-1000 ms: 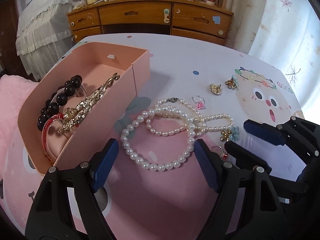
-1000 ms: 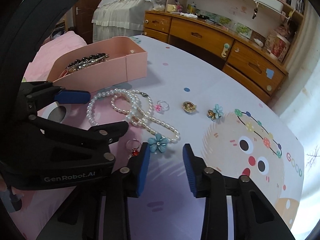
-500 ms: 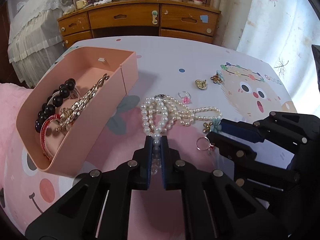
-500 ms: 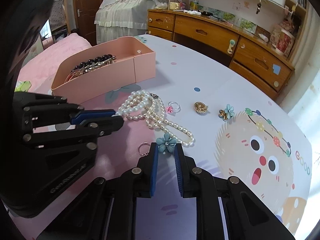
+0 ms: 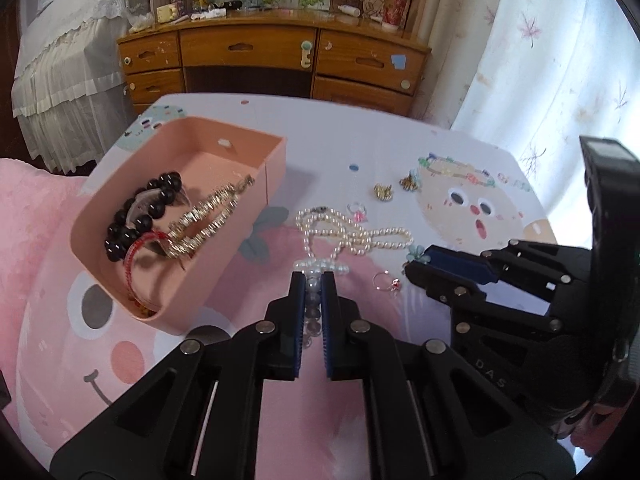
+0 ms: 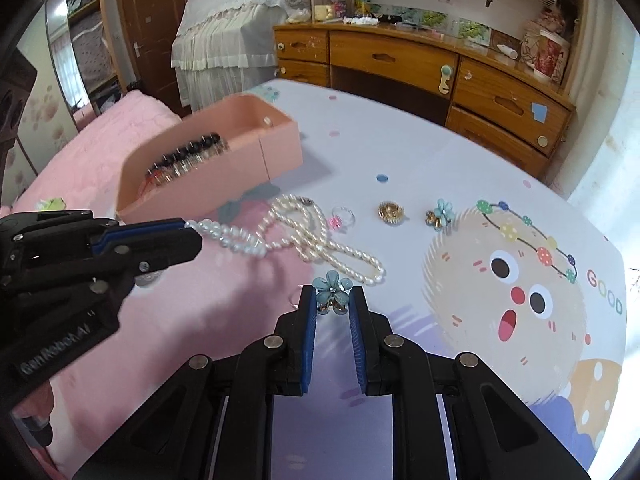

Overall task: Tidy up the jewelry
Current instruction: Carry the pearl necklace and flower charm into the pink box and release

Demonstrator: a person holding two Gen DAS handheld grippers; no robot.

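Pearl necklace point(image 5: 352, 236) partly hidden between fingers point(image 5: 297, 312)

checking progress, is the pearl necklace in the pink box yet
No, the pearl necklace lies on the table, one end pinched by the left hand-held gripper.

1. Your scene is bright: daylight comes through the curtain point(image 5: 560, 80) on the right.
2. Soft shadows fall left of the pink box point(image 5: 180, 216) on the table point(image 5: 360, 140).
3. Fisheye bending curves the far dresser point(image 6: 420, 64), and corners go black.
4. In your right view, the box and pearl necklace point(image 6: 304, 236) are motion-smeared.
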